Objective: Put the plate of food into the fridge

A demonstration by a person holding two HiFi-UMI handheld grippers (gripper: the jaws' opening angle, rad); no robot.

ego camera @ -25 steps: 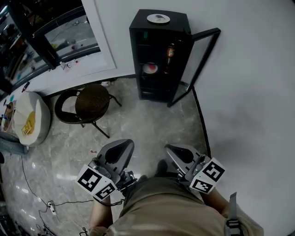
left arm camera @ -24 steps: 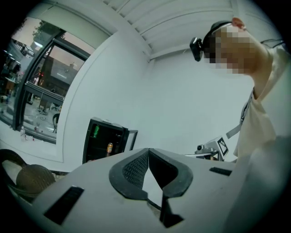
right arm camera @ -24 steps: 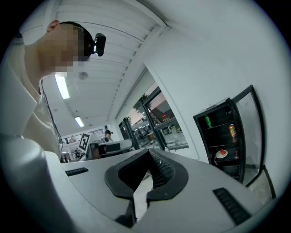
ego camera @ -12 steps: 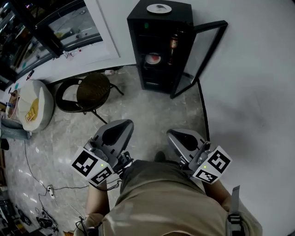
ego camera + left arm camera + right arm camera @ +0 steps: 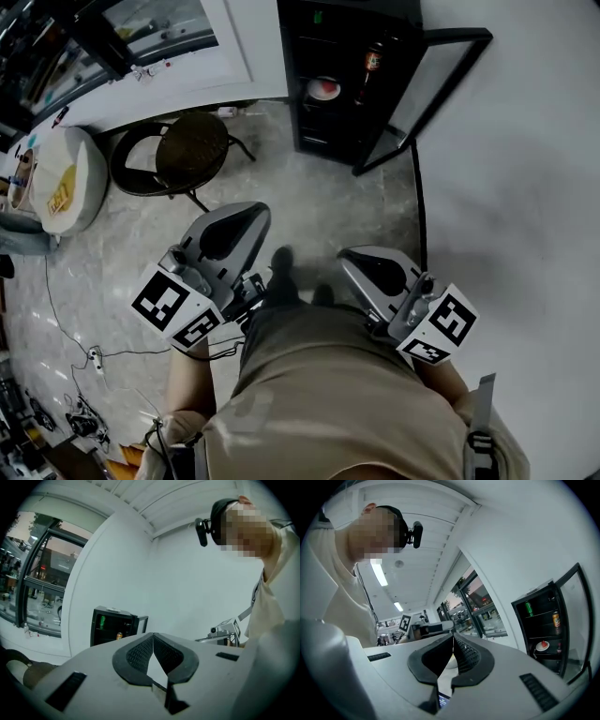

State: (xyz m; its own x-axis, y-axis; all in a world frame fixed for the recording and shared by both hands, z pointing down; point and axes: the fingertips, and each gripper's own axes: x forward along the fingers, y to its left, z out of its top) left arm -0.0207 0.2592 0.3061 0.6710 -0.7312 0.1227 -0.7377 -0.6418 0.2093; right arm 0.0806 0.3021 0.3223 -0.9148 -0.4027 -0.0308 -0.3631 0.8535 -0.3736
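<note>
Black and glossy, the fridge (image 5: 347,103) stands against the white wall with its glass door (image 5: 441,70) swung wide open, and the head view cuts off its top. The plate of food (image 5: 324,89) sits on a shelf inside it, pale with something red on top. It is too small for me to tell what the food is. The right gripper view shows the same plate (image 5: 542,645) on a lower shelf, beneath a green can (image 5: 528,608) and an orange can (image 5: 556,619). In the left gripper view the fridge is small and dim, and my own grey shell covers its lower shelves, so the plate does not show there. My left claw (image 5: 234,225) and my right claw (image 5: 370,267) hang in front of my body, well apart from the fridge and aimed roughly toward it. Both are clenched tip to tip with nothing between the pads. My torso fills the bottom of the head view and hides the floor (image 5: 309,206) under me. Off to the left stand a dark round chair (image 5: 183,169) and a pale cushion (image 5: 61,183) with a yellow patch I cannot read. Thin cables (image 5: 94,356) trail over the stone floor toward the lower left corner, where the clutter is too dark to sort out.
</note>
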